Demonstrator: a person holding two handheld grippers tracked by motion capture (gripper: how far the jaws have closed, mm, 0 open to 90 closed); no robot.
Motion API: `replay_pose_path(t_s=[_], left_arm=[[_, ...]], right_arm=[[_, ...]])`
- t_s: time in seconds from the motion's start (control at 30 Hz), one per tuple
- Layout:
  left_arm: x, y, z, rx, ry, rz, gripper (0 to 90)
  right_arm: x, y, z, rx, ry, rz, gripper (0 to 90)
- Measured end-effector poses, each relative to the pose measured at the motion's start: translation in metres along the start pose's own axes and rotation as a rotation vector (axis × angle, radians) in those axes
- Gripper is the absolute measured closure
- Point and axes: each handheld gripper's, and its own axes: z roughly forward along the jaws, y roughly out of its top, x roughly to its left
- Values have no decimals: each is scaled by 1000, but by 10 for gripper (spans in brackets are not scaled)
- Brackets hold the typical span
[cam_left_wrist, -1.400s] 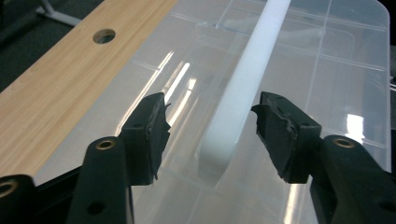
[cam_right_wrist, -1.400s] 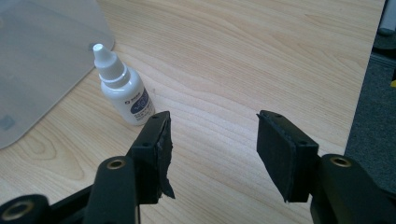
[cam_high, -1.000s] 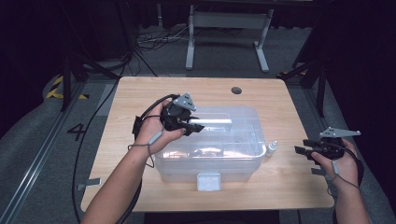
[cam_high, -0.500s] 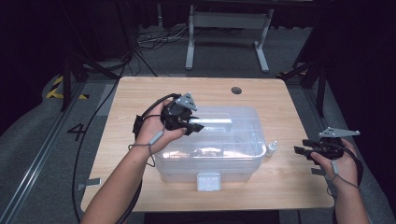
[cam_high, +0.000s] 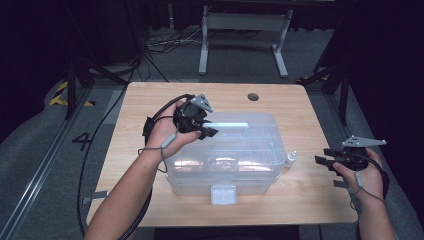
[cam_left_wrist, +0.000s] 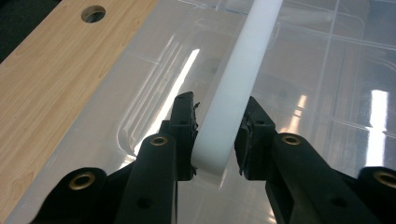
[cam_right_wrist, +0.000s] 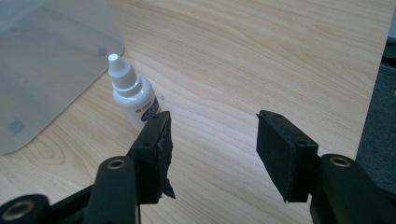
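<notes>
From my remote seat I see a light wooden table (cam_high: 150, 105) with a round cable hole (cam_high: 253, 96) near its far edge, beyond my left claw. Grey carpeted floor (cam_high: 45, 165) surrounds it. Past the far edge stands a grey metal frame (cam_high: 242, 30) on two feet, with loose cables (cam_high: 160, 42) beside it. Left of the claws, a floor rail (cam_high: 35, 192) runs past a painted "4" (cam_high: 82, 141) and yellow-black hazard tape (cam_high: 62, 92). The surroundings are dark.

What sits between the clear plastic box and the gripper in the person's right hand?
A small white dropper bottle stands on the wooden table beside the clear plastic box, seen in the high view; the right gripper hangs open short of it.
</notes>
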Motion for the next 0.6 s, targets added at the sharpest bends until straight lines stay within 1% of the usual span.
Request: replay_pose_path(t_s=[0.17, 0.23, 0.33, 0.5, 0.6], left_arm=[[4, 5, -2, 15, -1, -1, 714], [5, 6, -2, 15, -3, -9, 714], [9, 9, -3, 15, -9, -15, 713], [14, 12, -4, 12, -7, -25, 712], [19, 17, -6, 17, -6, -33, 711]], right_arm=[[-1, -1, 0, -1, 1, 7, 464], [-2, -2, 0, -2, 1, 8, 464], [-1, -2, -2, -9, -2, 7, 464], [0, -2, -4, -16, -2, 4, 467], [2, -1, -7, -31, -5, -6, 475]])
